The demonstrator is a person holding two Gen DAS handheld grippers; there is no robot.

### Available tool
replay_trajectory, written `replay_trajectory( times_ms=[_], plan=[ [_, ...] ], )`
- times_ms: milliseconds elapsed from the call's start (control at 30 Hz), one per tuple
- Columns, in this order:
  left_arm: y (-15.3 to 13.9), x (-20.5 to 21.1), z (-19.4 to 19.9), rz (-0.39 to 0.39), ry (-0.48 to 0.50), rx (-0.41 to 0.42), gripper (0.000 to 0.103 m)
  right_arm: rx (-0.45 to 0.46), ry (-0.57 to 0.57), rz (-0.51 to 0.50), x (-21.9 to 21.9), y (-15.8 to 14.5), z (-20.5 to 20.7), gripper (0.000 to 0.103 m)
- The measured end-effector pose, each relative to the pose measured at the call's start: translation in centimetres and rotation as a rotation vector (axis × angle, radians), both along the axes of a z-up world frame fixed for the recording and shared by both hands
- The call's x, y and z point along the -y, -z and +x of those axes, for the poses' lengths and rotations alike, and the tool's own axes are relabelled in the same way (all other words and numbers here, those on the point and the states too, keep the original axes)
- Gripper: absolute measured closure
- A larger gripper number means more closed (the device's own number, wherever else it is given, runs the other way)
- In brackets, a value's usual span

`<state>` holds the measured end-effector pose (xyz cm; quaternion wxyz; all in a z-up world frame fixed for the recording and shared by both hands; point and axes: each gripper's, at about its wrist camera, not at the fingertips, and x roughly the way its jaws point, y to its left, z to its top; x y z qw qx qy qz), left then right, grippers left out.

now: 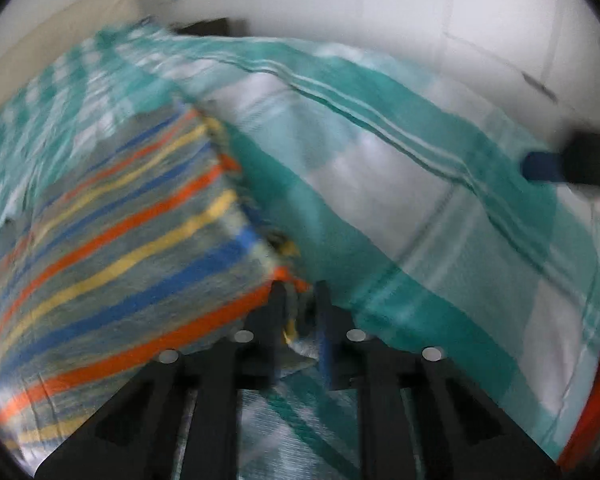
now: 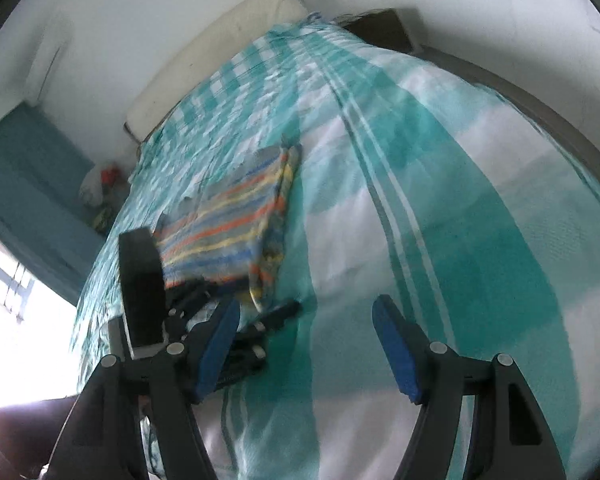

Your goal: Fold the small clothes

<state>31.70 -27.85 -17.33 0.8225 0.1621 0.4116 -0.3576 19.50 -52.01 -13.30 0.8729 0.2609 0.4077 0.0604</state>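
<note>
A folded cloth (image 1: 120,248) with orange, yellow and blue stripes lies on the teal-and-white checked bedspread (image 1: 420,200). My left gripper (image 1: 300,296) is shut on the cloth's near corner, and the fabric bunches between its pads. The right wrist view shows the same cloth (image 2: 236,224) left of centre, with the left gripper (image 2: 278,312) at its near edge. My right gripper (image 2: 306,308) stands open over bare bedspread (image 2: 460,200), to the right of the cloth, with nothing between its fingers. One blue pad of the right gripper (image 1: 540,166) shows at the right edge of the left wrist view.
A cream headboard (image 2: 220,48) runs along the far side of the bed, and a dark cabinet (image 2: 380,26) stands beyond its corner. A white bag (image 2: 100,184) lies on the floor at the left. Something orange-red (image 1: 596,400) shows at the right edge.
</note>
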Motion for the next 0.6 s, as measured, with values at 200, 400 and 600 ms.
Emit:
replay_trajectory(
  times_ms=[200, 400, 600],
  plan=[
    [-1.0, -1.1, -0.4, -0.064, 0.000, 0.000, 0.095, -0.042, -0.153, 0.089, 0.5, 1.5, 13.7, 0.033],
    [-3.4, -3.3, 0.1, -0.177, -0.017, -0.027, 0.095, -0.167, -0.082, 0.255, -0.2, 7.1, 24.7, 0.038],
    [-6.7, -9.6, 1.8, -0.323, -0.102, -0.049, 0.095, -0.133, -0.078, 0.114, -3.3, 4.0, 27.0, 0.095]
  ],
)
